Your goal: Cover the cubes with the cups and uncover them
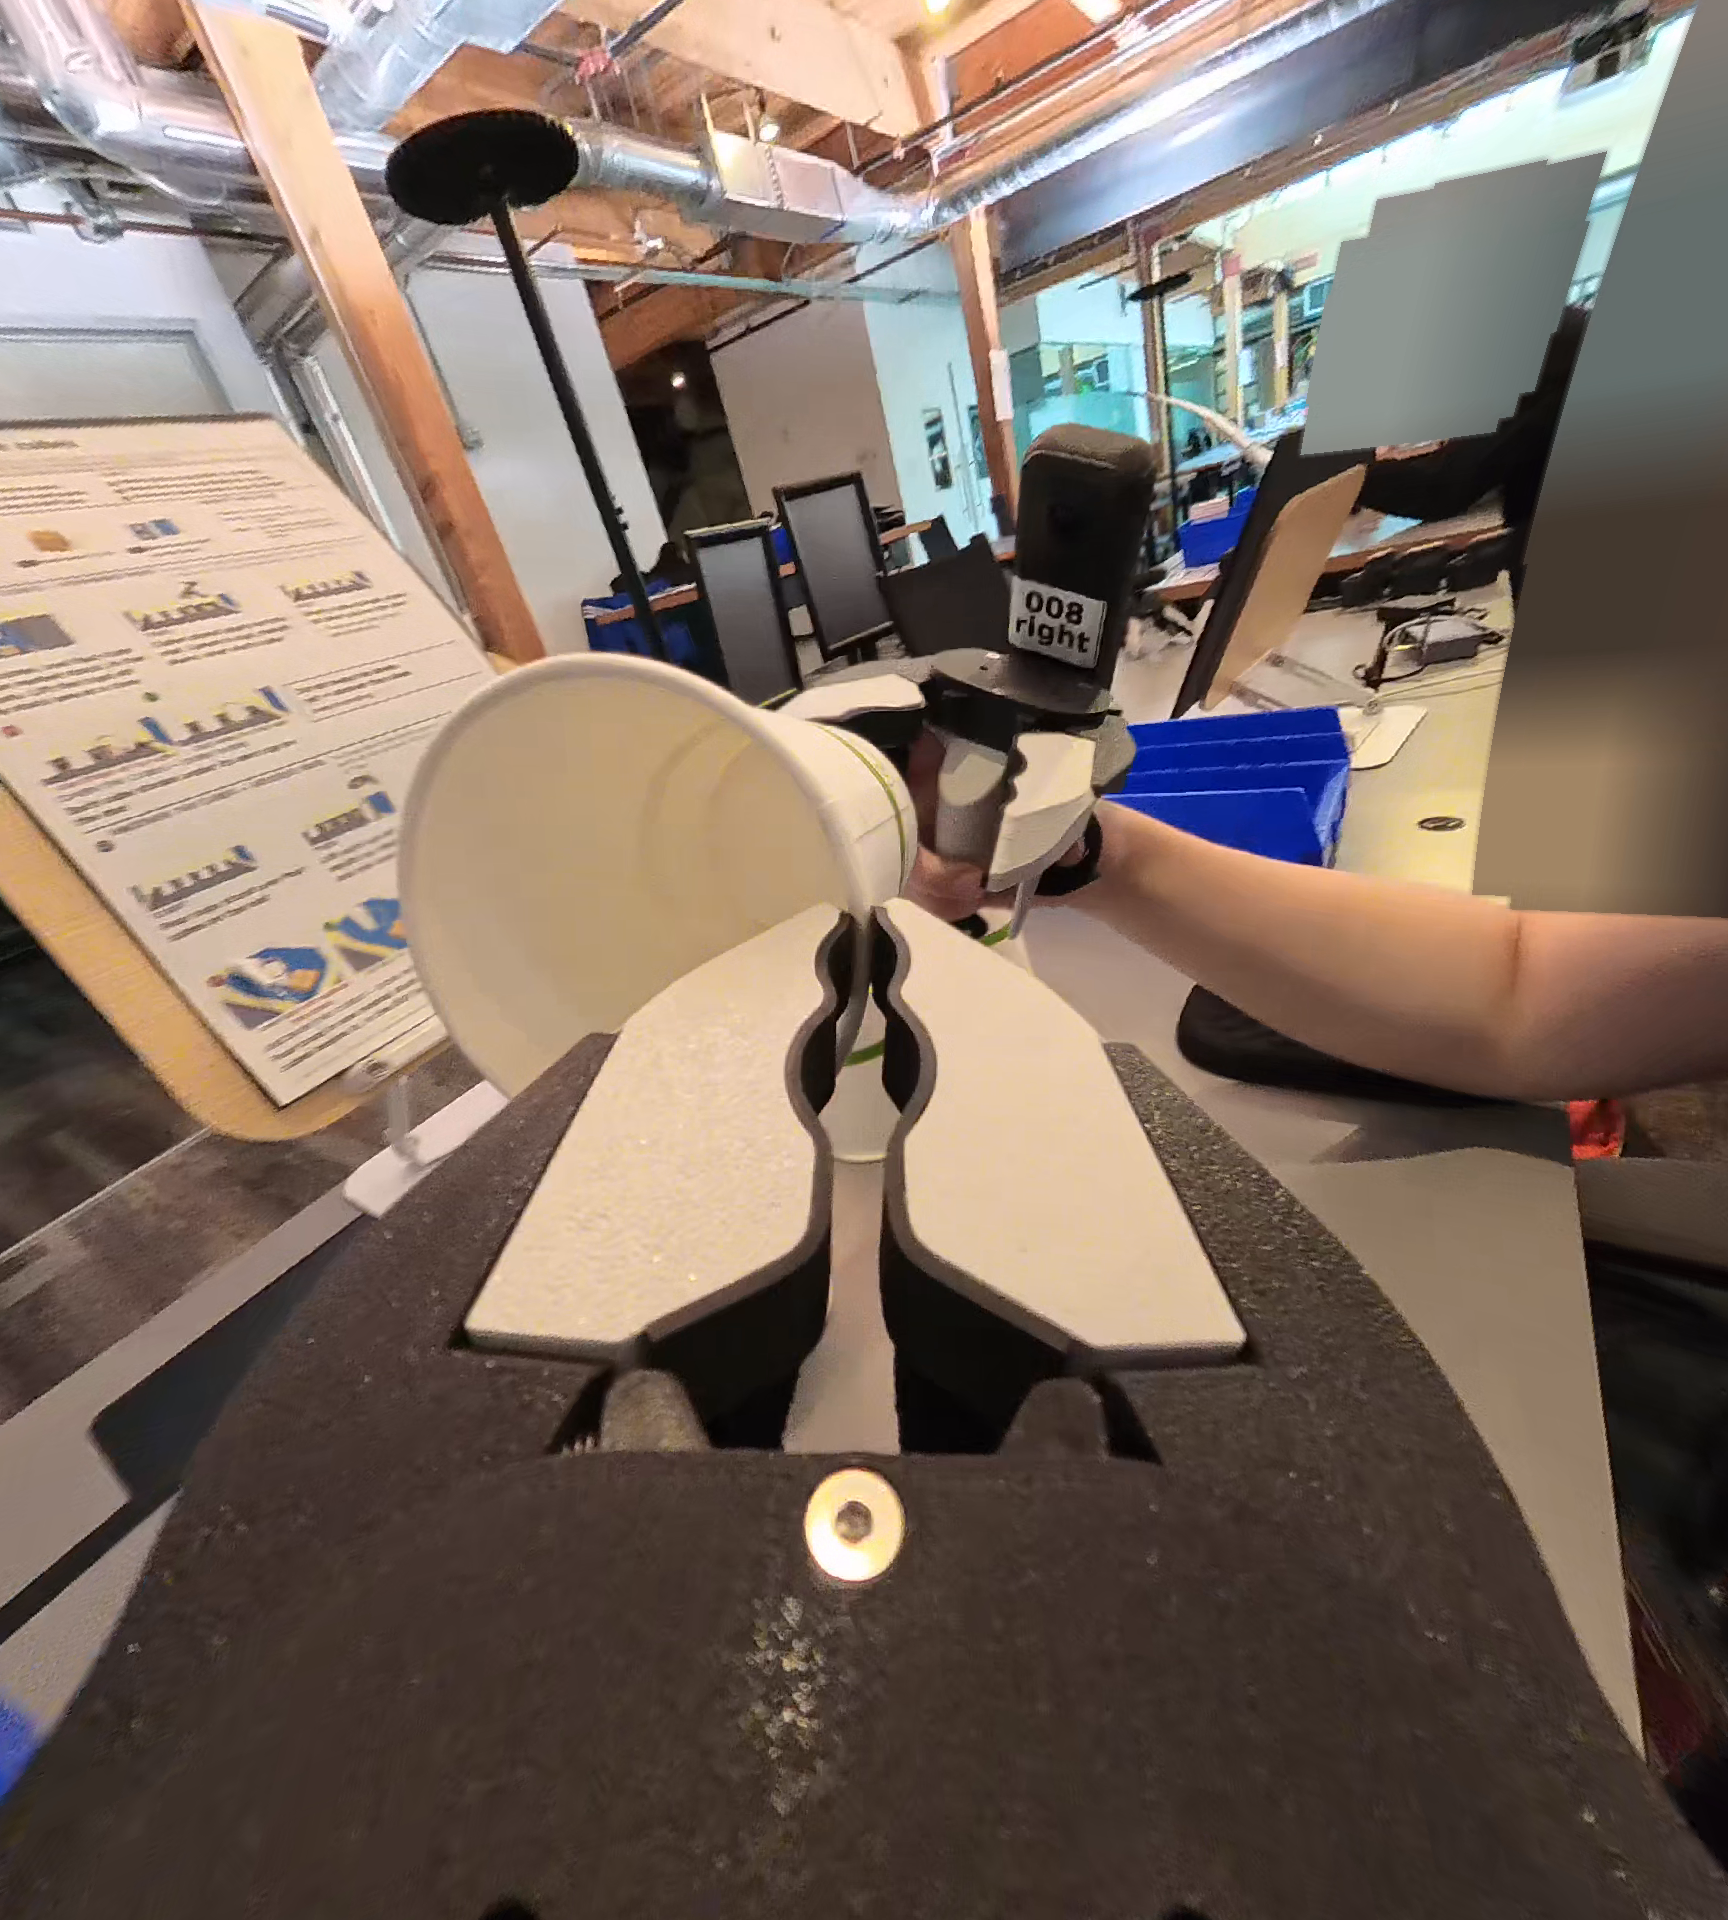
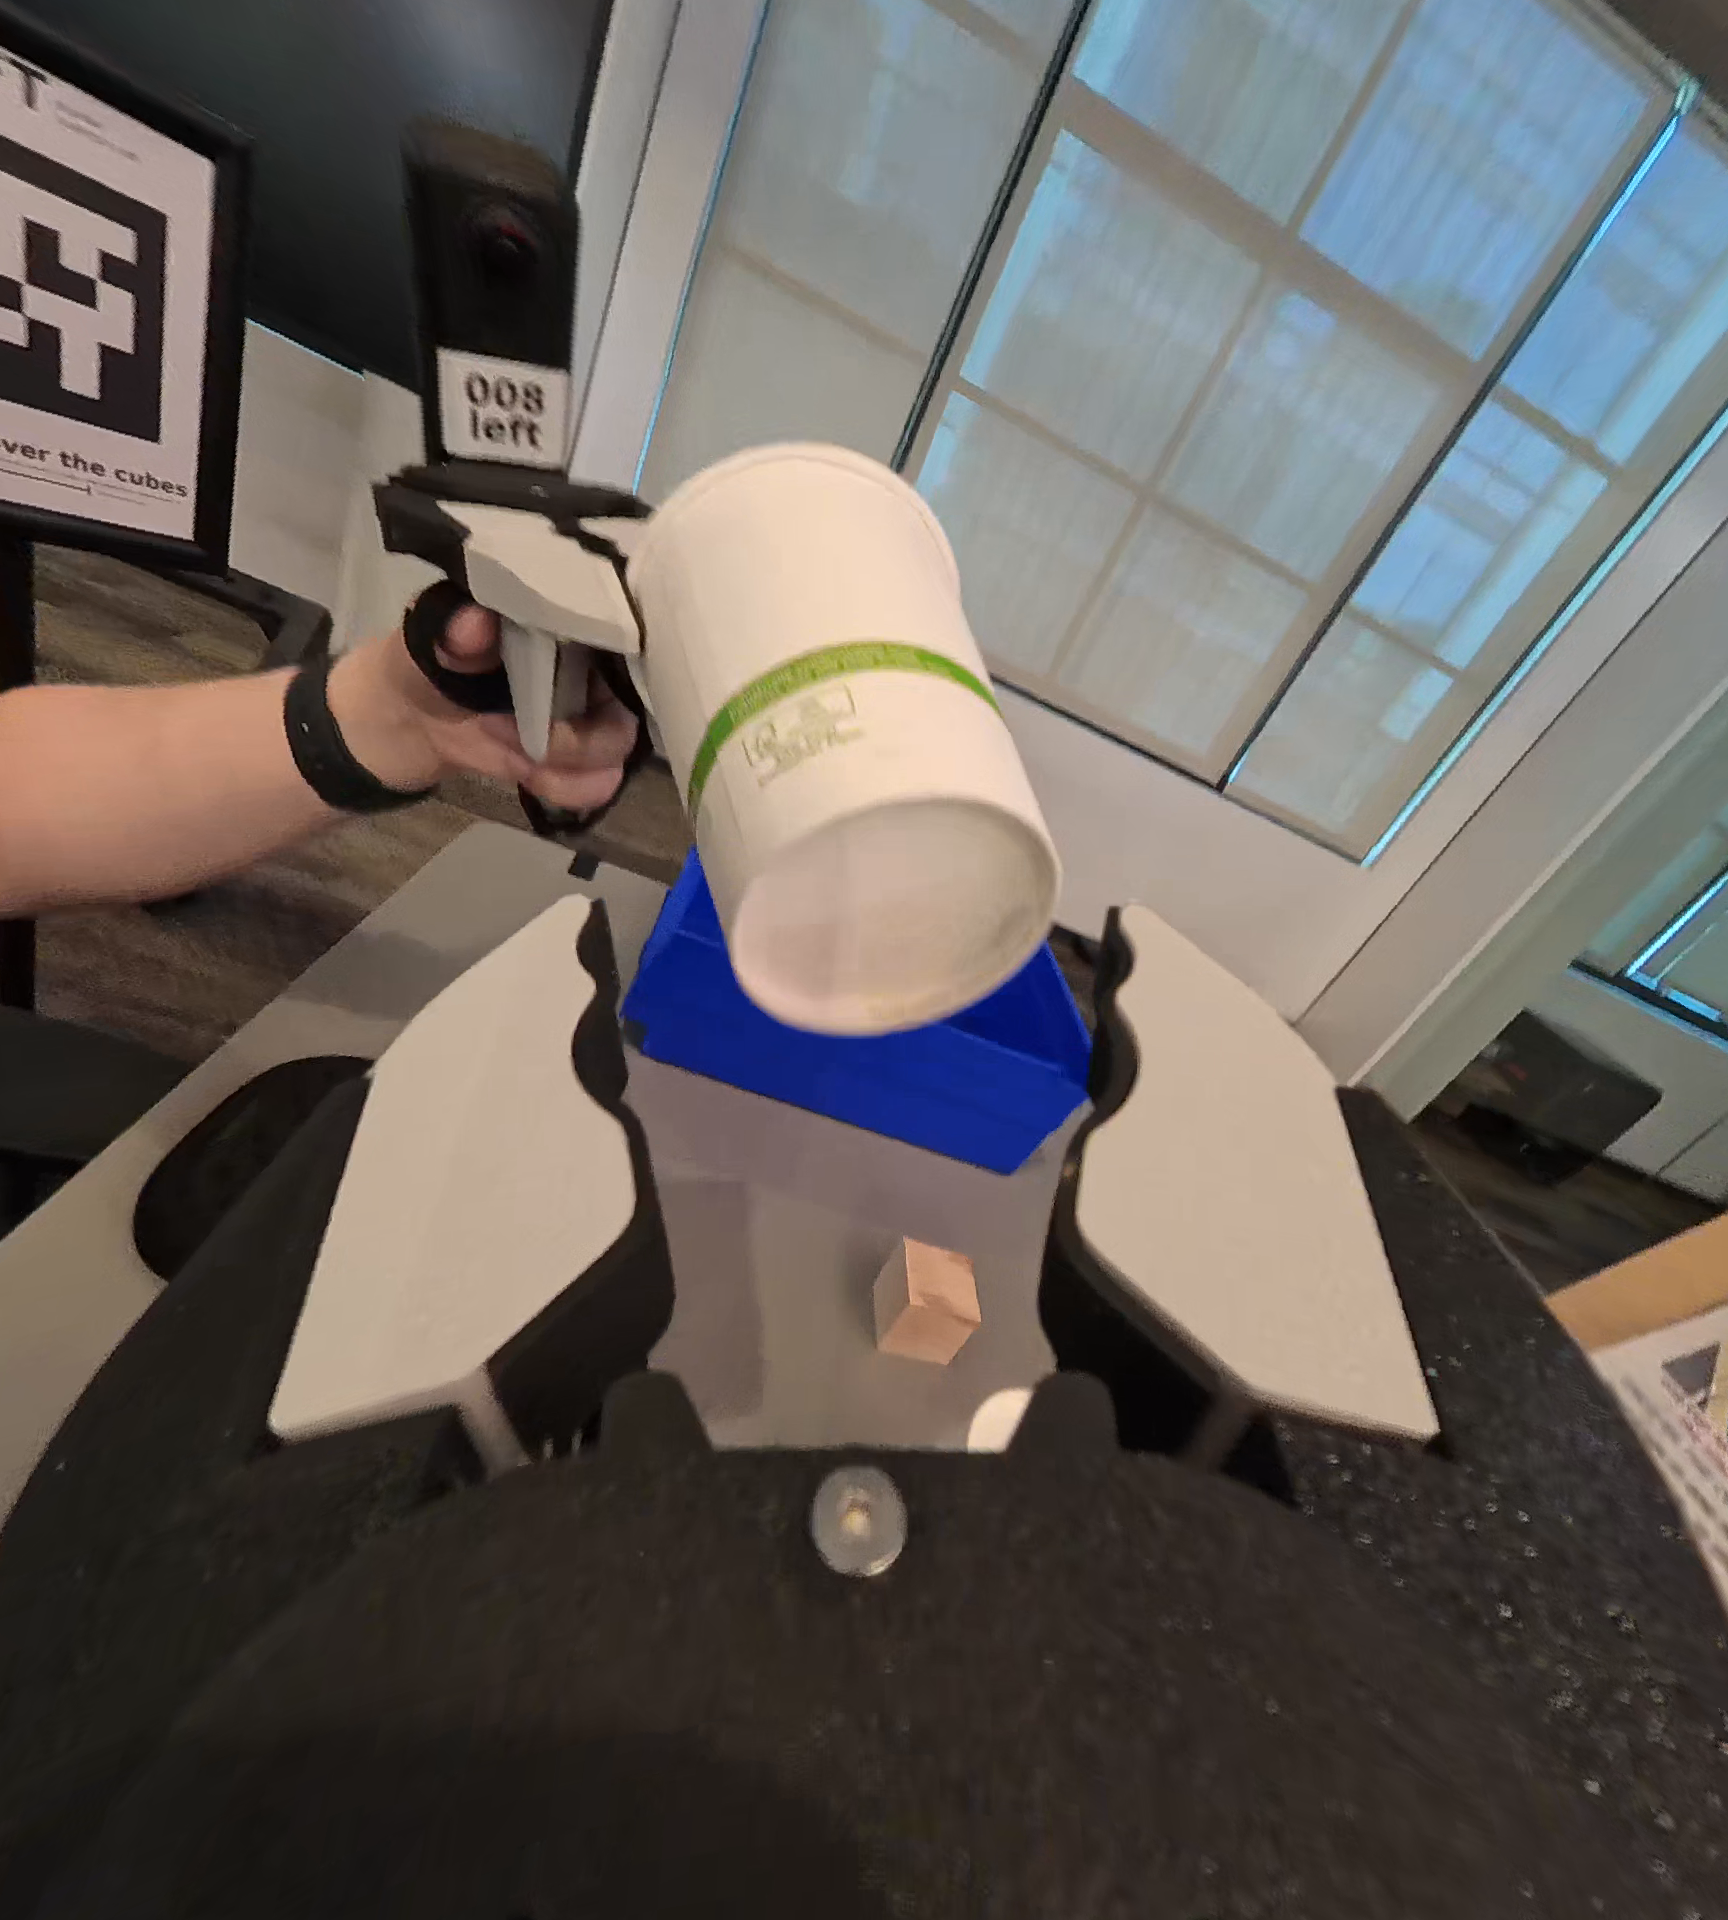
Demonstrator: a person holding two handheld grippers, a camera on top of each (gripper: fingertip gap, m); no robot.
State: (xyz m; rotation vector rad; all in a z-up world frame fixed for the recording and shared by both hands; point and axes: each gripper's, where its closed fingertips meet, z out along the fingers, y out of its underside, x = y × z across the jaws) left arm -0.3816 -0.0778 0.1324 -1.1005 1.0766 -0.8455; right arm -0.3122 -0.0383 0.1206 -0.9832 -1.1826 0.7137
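Left tongs (image 1: pixel 865 920) pinch a green-banded white cup's (image 1: pixel 631 852) rim; right tongs (image 2: pixel 849 971) gape.

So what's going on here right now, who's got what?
A person holds a gripper in each hand. The left gripper is shut on the rim of a white paper cup with a green band, held in the air and tipped sideways. The right gripper is open and empty. Below it a wooden cube sits uncovered on the table, near a blue bin.
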